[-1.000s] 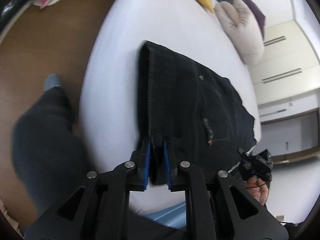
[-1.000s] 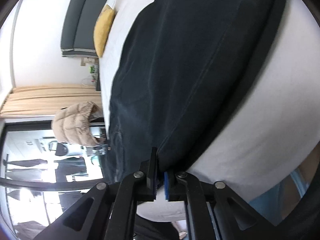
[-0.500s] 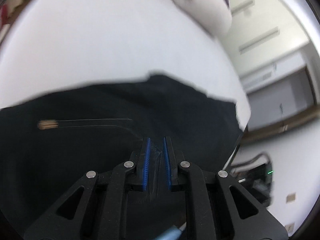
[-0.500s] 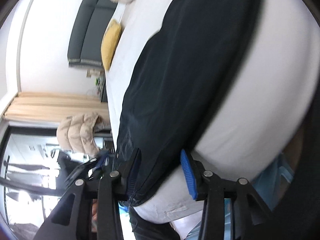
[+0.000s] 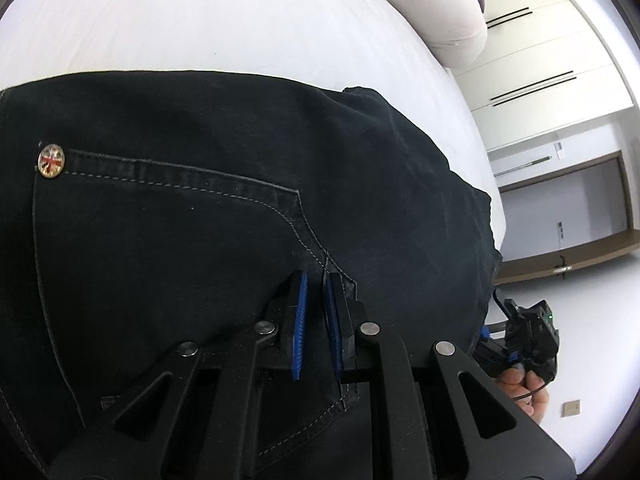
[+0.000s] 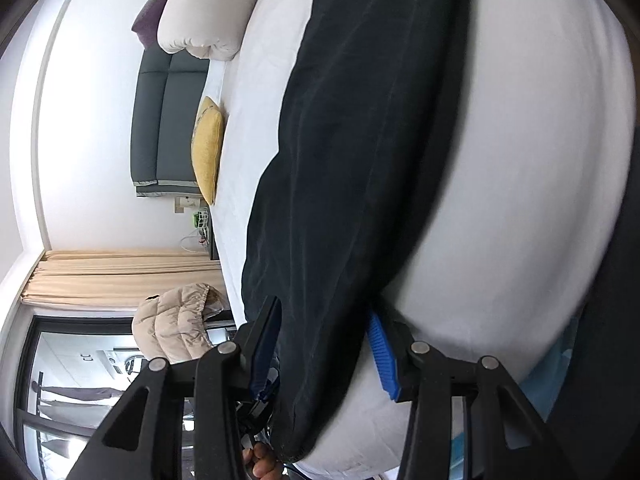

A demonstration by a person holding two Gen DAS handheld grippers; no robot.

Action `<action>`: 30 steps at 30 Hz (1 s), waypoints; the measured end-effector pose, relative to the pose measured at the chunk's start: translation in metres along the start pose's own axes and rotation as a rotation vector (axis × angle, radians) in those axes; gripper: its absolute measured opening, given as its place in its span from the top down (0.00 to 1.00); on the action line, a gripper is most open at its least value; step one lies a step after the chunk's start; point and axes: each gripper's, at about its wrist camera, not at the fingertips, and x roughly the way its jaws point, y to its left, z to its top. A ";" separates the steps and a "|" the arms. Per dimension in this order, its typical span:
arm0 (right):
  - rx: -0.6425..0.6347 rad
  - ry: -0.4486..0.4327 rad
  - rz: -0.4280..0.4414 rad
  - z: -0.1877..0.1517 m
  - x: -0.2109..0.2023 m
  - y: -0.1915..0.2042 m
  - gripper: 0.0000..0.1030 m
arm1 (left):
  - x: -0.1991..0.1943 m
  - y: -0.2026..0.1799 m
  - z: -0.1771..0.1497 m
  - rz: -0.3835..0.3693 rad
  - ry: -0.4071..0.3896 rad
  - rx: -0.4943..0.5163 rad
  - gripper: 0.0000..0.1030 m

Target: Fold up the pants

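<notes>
Black pants (image 5: 200,240) lie folded on the bed (image 5: 240,20) — right gripper (image 6: 324,344) has let go, jaws spread; left gripper (image 5: 314,312) still pinches denim near the pocket.

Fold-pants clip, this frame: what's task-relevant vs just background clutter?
In play:
black jeans
white bed
left hand-held gripper, shut on the jeans
right hand-held gripper, open

Just lying about:
beige duvet roll
yellow cushion
grey sofa
tan puffer jacket

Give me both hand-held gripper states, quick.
Left hand-held gripper: shut on the pants.
Right hand-held gripper: open, pants between the jaws, not pinched.
</notes>
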 end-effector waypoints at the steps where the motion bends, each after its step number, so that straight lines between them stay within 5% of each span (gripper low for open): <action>1: 0.001 -0.001 -0.002 -0.001 0.001 0.001 0.59 | 0.001 0.000 0.000 -0.006 -0.001 -0.002 0.89; 5: 0.024 0.002 -0.021 0.000 -0.003 -0.010 0.83 | -0.001 0.001 0.000 -0.013 -0.002 -0.005 0.89; 8: 0.039 -0.020 -0.023 0.001 -0.012 -0.015 0.91 | -0.002 0.002 0.002 -0.019 -0.003 -0.007 0.89; 16: 0.017 -0.028 -0.103 -0.001 -0.017 -0.016 0.95 | -0.001 0.005 0.004 -0.018 -0.001 0.003 0.89; 18: 0.027 -0.007 -0.083 0.001 -0.019 -0.018 0.90 | 0.000 0.004 0.005 -0.024 0.001 -0.008 0.89; 22: -0.093 -0.116 -0.154 0.007 -0.060 0.020 0.61 | -0.009 -0.006 0.007 0.021 0.001 0.002 0.88; 24: -0.190 -0.153 -0.148 0.014 -0.069 0.048 0.61 | -0.015 -0.018 0.010 0.045 -0.017 0.034 0.88; 28: -0.328 0.053 0.015 0.022 -0.002 0.097 0.65 | -0.016 -0.042 0.030 0.029 -0.051 0.087 0.88; 30: -0.348 0.187 0.049 0.022 0.052 0.106 0.82 | -0.004 -0.052 0.045 0.046 -0.040 0.116 0.88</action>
